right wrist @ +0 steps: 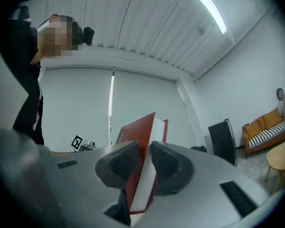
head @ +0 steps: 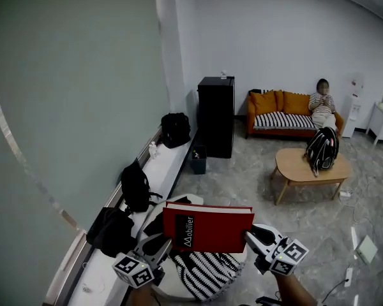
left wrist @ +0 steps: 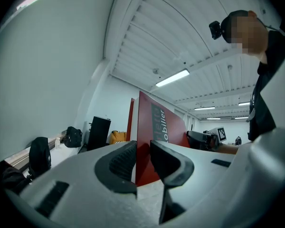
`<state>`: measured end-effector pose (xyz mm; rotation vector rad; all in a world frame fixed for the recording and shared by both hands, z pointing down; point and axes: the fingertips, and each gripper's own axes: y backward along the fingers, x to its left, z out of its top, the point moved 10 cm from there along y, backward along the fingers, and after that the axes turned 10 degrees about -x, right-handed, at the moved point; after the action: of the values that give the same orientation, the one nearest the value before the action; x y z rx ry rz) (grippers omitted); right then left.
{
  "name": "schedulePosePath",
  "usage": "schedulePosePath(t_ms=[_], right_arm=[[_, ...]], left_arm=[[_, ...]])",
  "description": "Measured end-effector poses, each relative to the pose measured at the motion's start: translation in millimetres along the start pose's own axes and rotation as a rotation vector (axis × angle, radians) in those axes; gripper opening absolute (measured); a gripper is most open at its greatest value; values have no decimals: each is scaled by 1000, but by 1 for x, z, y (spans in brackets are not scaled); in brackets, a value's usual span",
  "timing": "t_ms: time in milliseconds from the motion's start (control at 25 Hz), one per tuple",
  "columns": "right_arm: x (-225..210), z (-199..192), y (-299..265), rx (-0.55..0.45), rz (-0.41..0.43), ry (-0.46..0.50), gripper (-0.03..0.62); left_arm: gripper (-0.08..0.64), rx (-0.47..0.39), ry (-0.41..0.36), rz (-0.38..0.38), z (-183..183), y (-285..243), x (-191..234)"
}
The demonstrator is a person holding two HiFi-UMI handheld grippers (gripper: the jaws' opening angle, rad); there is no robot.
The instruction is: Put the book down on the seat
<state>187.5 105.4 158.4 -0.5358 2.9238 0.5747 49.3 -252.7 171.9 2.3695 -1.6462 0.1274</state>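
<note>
A red hardback book (head: 206,227) hangs level in the air between both grippers, its spine facing me. My left gripper (head: 168,242) is shut on the book's left end (left wrist: 154,141), its pads pressing both covers. At the opposite end the right gripper (head: 250,236) is shut on the book (right wrist: 141,141), whose white page edge shows between the jaws. Below the book is a round white seat (head: 190,291) with a black-and-white striped cushion (head: 207,271) on it.
A long white ledge (head: 159,177) with several black bags runs along the left wall. A black cabinet (head: 216,115), an orange sofa (head: 287,110) with a seated person and a wooden coffee table (head: 297,167) bearing a backpack stand further back.
</note>
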Motion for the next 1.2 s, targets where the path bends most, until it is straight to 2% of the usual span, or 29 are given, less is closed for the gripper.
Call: schedulePosePath(t_ms=[200, 440, 600, 800, 960, 1200], right_arm=[[-12, -15, 8, 48, -52, -25, 94], [-43, -32, 11, 101, -49, -85, 94], [-81, -51, 18, 165, -20, -132, 94], [-131, -84, 17, 236, 17, -246, 94], [-165, -123, 14, 324, 71, -252, 92], [-201, -196, 7, 391, 90, -360, 94]], left_arm=[[104, 35, 55, -24, -26, -15, 13], [104, 95, 70, 14, -62, -29, 16], [104, 108, 96, 87, -91, -40, 6], [104, 130, 157, 208, -135, -53, -3], [104, 161, 200, 297, -178, -51, -2], [103, 224, 274, 383, -251, -45, 8]])
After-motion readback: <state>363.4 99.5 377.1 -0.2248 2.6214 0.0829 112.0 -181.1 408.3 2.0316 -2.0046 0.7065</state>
